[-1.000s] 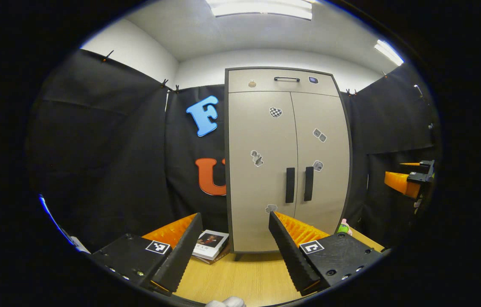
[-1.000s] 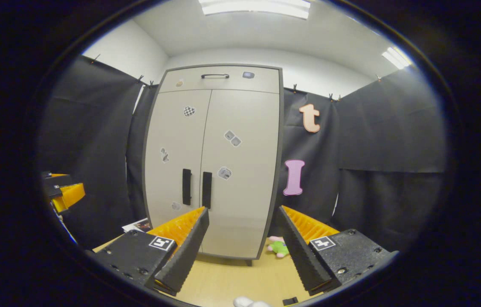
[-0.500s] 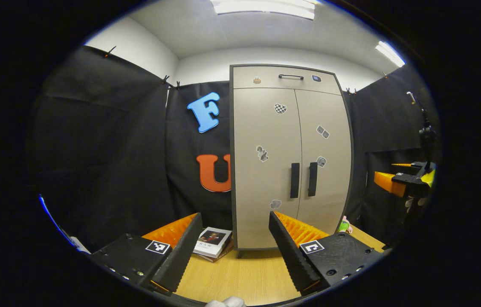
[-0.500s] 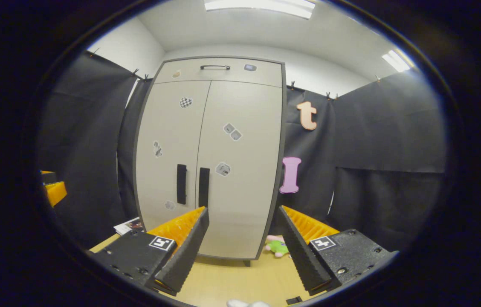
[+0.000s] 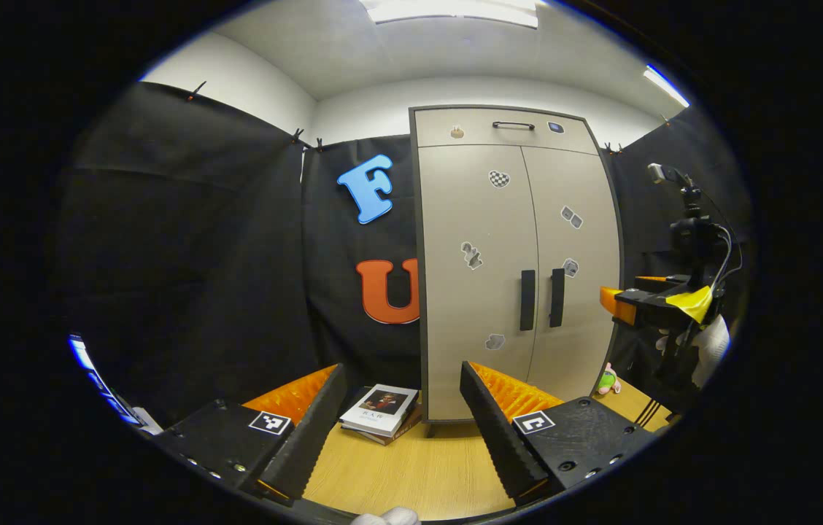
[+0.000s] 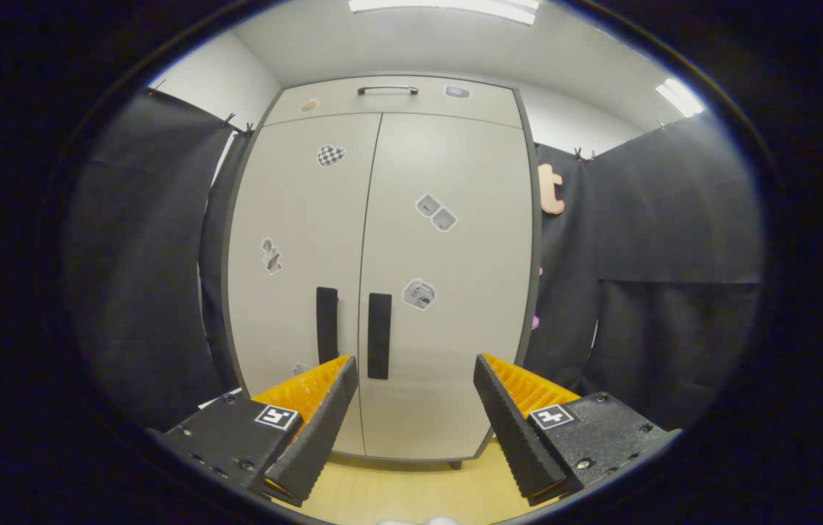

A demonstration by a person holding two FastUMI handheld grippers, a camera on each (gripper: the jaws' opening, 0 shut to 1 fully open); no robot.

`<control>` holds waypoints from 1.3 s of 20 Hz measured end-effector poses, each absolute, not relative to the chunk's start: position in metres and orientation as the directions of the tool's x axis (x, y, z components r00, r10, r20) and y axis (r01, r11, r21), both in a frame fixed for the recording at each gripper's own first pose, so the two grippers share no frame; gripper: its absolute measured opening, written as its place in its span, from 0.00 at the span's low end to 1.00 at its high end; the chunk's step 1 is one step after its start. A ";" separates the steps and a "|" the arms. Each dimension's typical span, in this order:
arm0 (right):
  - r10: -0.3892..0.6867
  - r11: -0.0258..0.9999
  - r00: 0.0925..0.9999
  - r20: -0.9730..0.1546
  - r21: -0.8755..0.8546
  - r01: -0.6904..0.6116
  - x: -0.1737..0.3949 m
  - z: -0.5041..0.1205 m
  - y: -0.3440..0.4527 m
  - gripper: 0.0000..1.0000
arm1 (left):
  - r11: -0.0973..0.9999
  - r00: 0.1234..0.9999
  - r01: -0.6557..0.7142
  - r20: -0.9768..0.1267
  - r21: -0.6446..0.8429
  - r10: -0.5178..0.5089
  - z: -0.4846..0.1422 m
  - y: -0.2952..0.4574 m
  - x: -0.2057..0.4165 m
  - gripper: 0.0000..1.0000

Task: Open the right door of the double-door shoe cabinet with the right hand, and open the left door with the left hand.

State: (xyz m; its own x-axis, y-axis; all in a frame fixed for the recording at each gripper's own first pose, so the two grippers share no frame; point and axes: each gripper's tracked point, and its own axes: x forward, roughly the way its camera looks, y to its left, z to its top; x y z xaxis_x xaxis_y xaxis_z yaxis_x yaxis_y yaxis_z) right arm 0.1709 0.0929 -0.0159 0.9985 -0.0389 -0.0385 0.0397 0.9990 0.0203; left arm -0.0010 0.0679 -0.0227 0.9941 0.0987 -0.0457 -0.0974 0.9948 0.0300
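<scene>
Left gripper view
Left gripper (image 5: 403, 430): bottom centre of frame; fingers spread wide, nothing between them.
Shoe cabinet (image 5: 517, 255): right of centre, upright on a wooden floor (image 5: 419, 474).
Left door (image 5: 473, 277): closed; dark vertical left handle (image 5: 527, 300) beside the centre seam.
Right door (image 5: 579, 255): closed; right handle (image 5: 557, 297) just across the seam.
Top drawer (image 5: 503, 130): above both doors, shut.
Books (image 5: 382, 412): small stack on the floor at the cabinet's lower left corner.
Plush toy (image 5: 607, 379): on the floor at the cabinet's lower right corner.
Right gripper (image 5: 627, 305): far right of frame, level with the handles, apart from the cabinet; its opening could not be judged from here.

Right gripper view
Right gripper (image 6: 415, 423): bottom centre; fingers stood well apart, holding nothing.
Shoe cabinet (image 6: 382, 255): centre of frame, both doors closed.
Right handle (image 6: 379, 335): just above the left-hand finger, not touched.
Left handle (image 6: 327, 324): beside it across the seam.
</scene>
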 end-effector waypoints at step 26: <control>-0.062 0.997 0.986 -0.155 0.040 0.069 0.328 -0.052 0.120 0.33 | 0.967 0.965 -0.254 -0.069 0.012 0.254 -0.033 0.086 0.004 0.95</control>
